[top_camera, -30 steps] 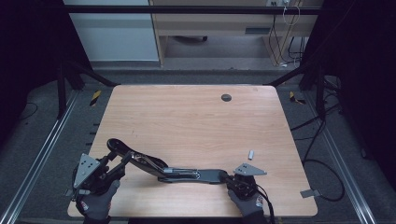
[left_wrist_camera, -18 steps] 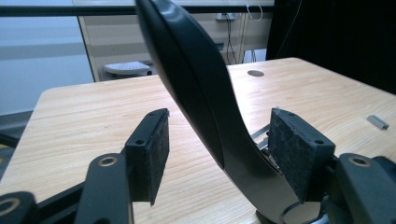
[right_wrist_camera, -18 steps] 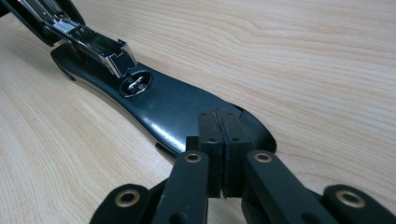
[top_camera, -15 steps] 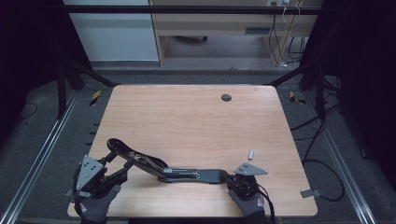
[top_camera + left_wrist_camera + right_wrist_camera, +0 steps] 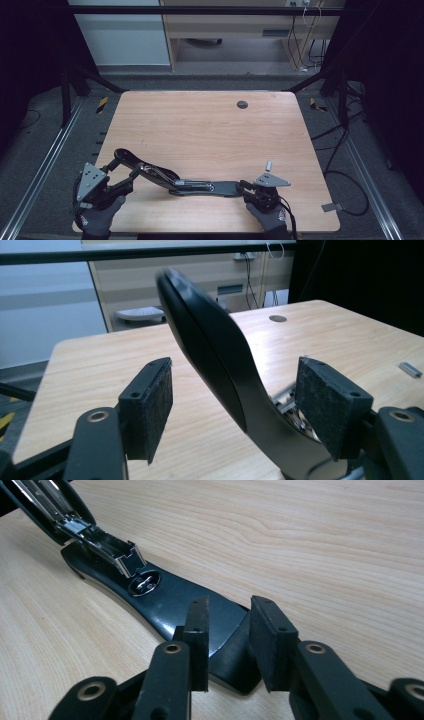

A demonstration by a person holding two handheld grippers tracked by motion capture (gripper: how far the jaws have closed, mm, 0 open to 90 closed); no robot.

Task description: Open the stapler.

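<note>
High view shows the long black stapler (image 5: 200,187), swung fully open, lying near my edge of the light wooden table (image 5: 210,130). Its long axis runs almost straight across from my left gripper (image 5: 122,182) to my right gripper (image 5: 243,186).

The base arm lies flat, its tip pointing at my right gripper. In the right gripper view that rounded black tip (image 5: 225,650) sits between my jaws, which have just been opening; I see gaps beside the pads, so they seem no longer to pinch it. Up the base from that tip I see the round metal anvil (image 5: 144,582) and the shiny staple channel (image 5: 97,542).

The curved top handle (image 5: 210,355) rises off the table at the far end of the stapler. In the left gripper view it leans up between my pads (image 5: 150,405), nearer the right-hand pad in that picture. My left jaws, also just opening, stand wide and apart from it.

Each hand is nearest its own end of the stapler, so whatever I take next, I judge the grip should cross the long axis.

A small grey metal piece (image 5: 269,164) lies on the table just beyond the stapler's base tip.
</note>
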